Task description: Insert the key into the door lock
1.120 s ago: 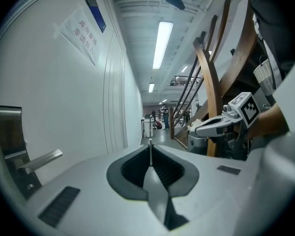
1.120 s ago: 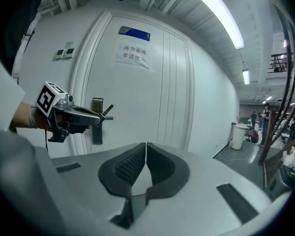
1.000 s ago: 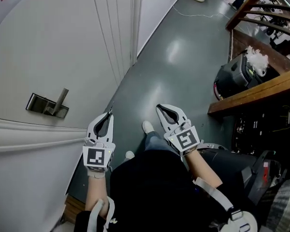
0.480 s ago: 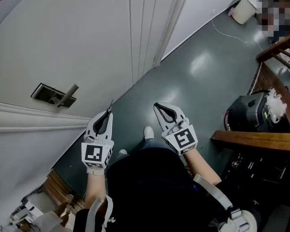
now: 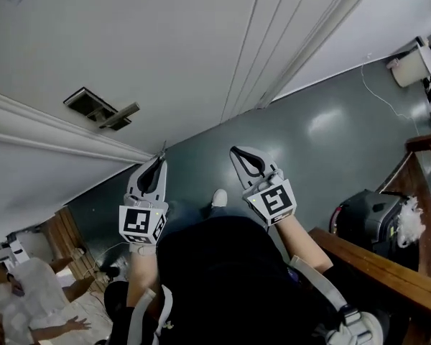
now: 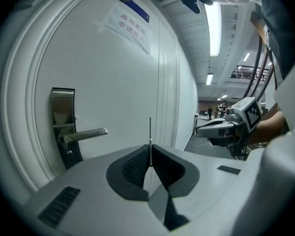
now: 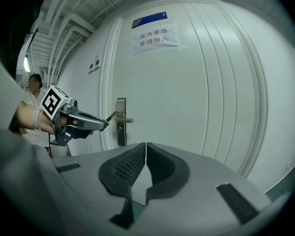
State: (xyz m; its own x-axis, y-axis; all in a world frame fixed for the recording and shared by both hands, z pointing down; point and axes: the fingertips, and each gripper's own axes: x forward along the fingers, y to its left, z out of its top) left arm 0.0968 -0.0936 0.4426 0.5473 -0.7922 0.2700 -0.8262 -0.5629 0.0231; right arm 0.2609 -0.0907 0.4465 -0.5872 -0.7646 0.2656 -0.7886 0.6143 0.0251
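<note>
Left gripper (image 6: 150, 149) is pinching the key (image 6: 150, 128). Its fingers are pressing together on the key's base, and the thin blade is sticking straight out past the tips, edge-on to the camera. The key is pointing at the white door (image 6: 118, 82). In the left gripper view it is sitting to the right of the lever handle (image 6: 86, 133) and the steel lock plate (image 6: 63, 124). It is not in the lock: a clear gap is showing between blade and plate. The keyhole is reading too small to make out. A small round fitting is showing on the plate below the lever.

Right gripper (image 7: 146, 149) is holding nothing, with its fingers pressing together and no gap between them. In the head view it is hanging beside the left one, roughly level, both aiming at the door.

A paper sign (image 7: 155, 37) with a blue strip above it is sitting high on the door. The head view is showing the person's shoe (image 5: 219, 197) on the grey-green floor (image 5: 309, 142) between the grippers. A wooden rail (image 5: 377, 268) is running along the right, with a black bulky item (image 5: 370, 218) beside it. Another person in white (image 5: 29, 300) is showing at bottom left.
</note>
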